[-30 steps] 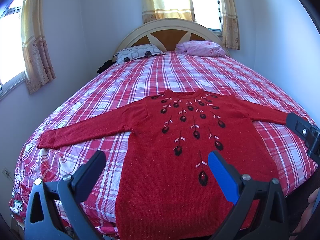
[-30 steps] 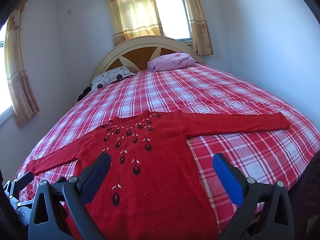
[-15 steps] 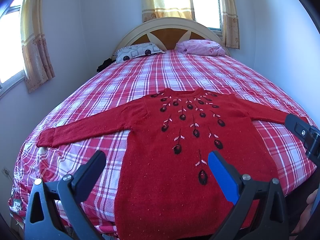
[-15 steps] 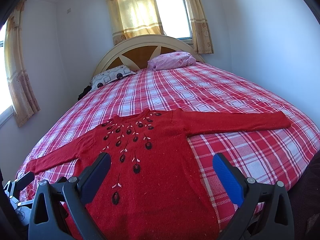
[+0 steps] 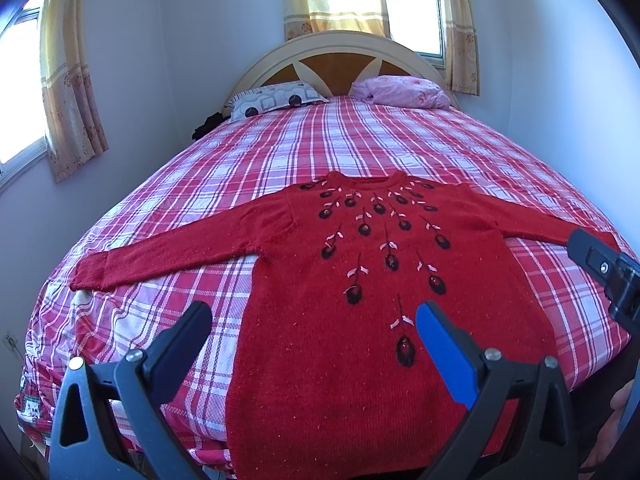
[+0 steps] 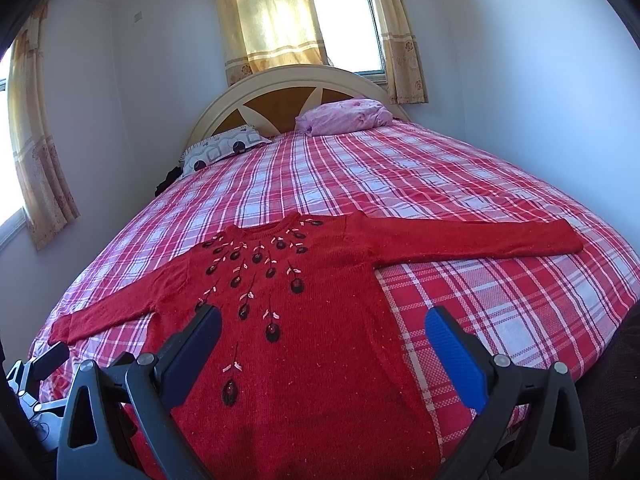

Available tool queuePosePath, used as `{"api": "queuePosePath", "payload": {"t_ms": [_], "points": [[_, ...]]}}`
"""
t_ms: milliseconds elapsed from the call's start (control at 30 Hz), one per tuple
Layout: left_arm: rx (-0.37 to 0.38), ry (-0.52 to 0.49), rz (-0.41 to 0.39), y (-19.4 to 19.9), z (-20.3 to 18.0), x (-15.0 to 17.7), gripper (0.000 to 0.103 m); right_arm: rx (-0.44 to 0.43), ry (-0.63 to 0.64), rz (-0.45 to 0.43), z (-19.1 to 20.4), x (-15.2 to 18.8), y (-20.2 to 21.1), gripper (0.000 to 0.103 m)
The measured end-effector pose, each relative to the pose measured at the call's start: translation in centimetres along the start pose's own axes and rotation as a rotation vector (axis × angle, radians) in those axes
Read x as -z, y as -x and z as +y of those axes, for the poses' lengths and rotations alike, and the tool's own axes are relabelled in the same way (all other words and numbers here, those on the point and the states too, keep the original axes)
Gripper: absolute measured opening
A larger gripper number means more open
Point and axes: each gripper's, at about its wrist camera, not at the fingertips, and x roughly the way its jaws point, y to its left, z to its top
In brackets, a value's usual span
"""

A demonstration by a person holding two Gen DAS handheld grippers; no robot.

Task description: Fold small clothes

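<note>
A red knitted sweater (image 5: 352,320) with dark embroidered flowers lies flat, front up, on the bed, both sleeves spread out sideways, hem at the near edge. It also shows in the right wrist view (image 6: 312,344). My left gripper (image 5: 312,324) is open and empty, held above the sweater's lower left part. My right gripper (image 6: 322,328) is open and empty, above the sweater's lower right part. The right gripper also shows at the right edge of the left wrist view (image 5: 608,272); the left gripper shows at the lower left of the right wrist view (image 6: 36,376).
The bed has a red and white plaid sheet (image 5: 360,144). A patterned pillow (image 5: 276,100) and a pink pillow (image 5: 404,92) lie by the arched headboard (image 5: 340,56). Walls and curtained windows surround the bed.
Both grippers have barely shifted; the view drifts slightly. The sweater lies as before and both grippers stay open.
</note>
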Motion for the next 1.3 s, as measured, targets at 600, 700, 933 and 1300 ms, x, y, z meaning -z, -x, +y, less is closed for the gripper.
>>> {"api": "queuePosePath", "payload": {"t_ms": [600, 700, 933, 1300], "points": [[0.097, 0.0, 0.077, -5.2, 0.7, 0.7, 0.103, 0.092, -0.172, 0.103, -8.2, 0.5, -6.2, 0.102], [0.107, -0.001, 0.09, -6.8, 0.9, 0.0, 0.103, 0.151, -0.257, 0.053, -13.1, -0.5, -6.8, 0.102], [0.107, 0.002, 0.097, -9.7, 1.1, -2.9, 0.103, 0.396, -0.491, -0.039, -30.3, -4.8, -8.4, 0.101], [0.097, 0.063, 0.152, -12.9, 2.3, -3.4, 0.103, 0.492, -0.652, 0.131, -41.7, -5.6, -14.9, 0.07]]}}
